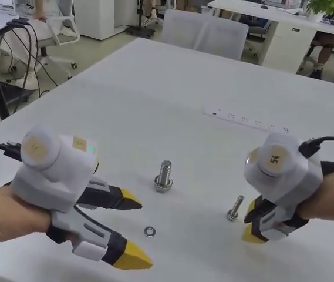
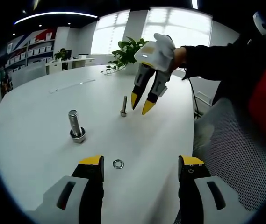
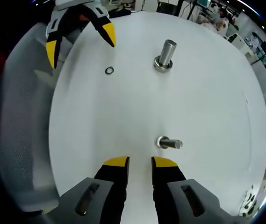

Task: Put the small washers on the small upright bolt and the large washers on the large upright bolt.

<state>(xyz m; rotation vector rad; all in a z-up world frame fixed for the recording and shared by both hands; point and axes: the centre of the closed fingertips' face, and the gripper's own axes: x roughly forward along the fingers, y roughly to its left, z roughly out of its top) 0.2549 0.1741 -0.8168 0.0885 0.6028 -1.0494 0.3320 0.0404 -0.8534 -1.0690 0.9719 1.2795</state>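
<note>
One small washer (image 1: 149,231) lay lower centre, ahead of the wide-open left gripper (image 2: 141,162), so pickup looked next; the right gripper (image 3: 140,162), narrowly parted and empty, hung near the small bolt (image 3: 170,143).

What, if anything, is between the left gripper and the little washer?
Nothing visible. The small washer lies flat on bare table just ahead of the open left gripper; the large bolt and small bolt stand farther off.
</note>
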